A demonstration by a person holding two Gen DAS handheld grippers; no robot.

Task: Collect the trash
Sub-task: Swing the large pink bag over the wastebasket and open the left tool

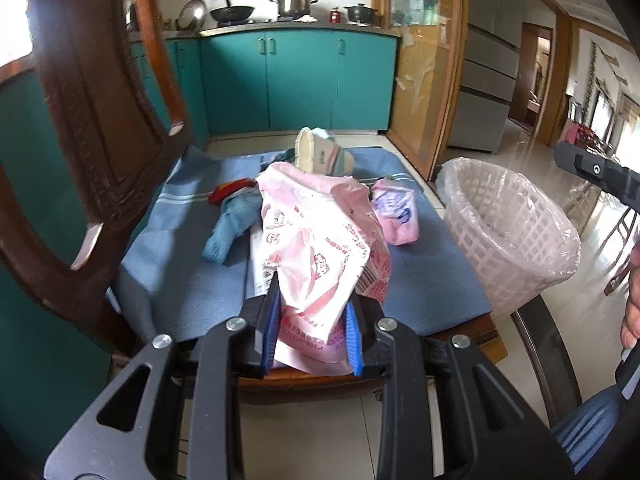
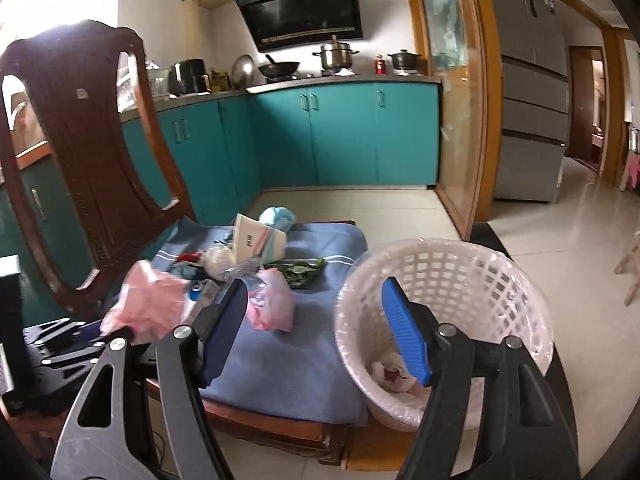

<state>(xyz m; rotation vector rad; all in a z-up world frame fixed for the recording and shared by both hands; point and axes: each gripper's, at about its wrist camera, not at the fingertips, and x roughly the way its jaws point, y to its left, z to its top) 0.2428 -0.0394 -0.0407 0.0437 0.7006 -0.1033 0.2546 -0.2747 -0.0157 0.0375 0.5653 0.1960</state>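
Clearly the left tool [image 1: 312, 330] is clenched on one crumpled pink-and-white plastic bag [image 1: 320, 248], its two blue pads [image 1: 273, 320] pressing the bag's lower end from both sides while the rest of the bag rises toward twelve o'clock. The right tool [image 2: 316, 330] is released, its two blue pads [image 2: 404, 332] spread wide with nothing between them, and it hangs over the near rim of one white lattice waste basket [image 2: 460, 276] lined with a clear bag; one crumpled white scrap [image 2: 390, 374] lies at the basket's bottom. In the left wrist view the basket sits at about three o'clock from the held bag, just beside one wooden chair [image 1: 92, 128] whose seat carries one blue cushion [image 1: 432, 280]. On the cushion, past the held bag, lie one small pink printed packet [image 1: 396, 214] at one o'clock, one light blue knitted piece [image 1: 230, 228] at ten o'clock, one red scrap [image 1: 228, 192] just beyond it, and one tipped paper cup [image 1: 320, 156] at twelve o'clock. The right wrist view adds one dark green wrapper [image 2: 302, 272] and one white crumpled wad [image 2: 218, 260] on the same cushion. Beyond, at twelve o'clock, teal cabinets [image 2: 340, 136] carry a tabletop with three cooking pots: one wok [image 2: 282, 67], one steel pot [image 2: 336, 56], one dark pot [image 2: 404, 60].
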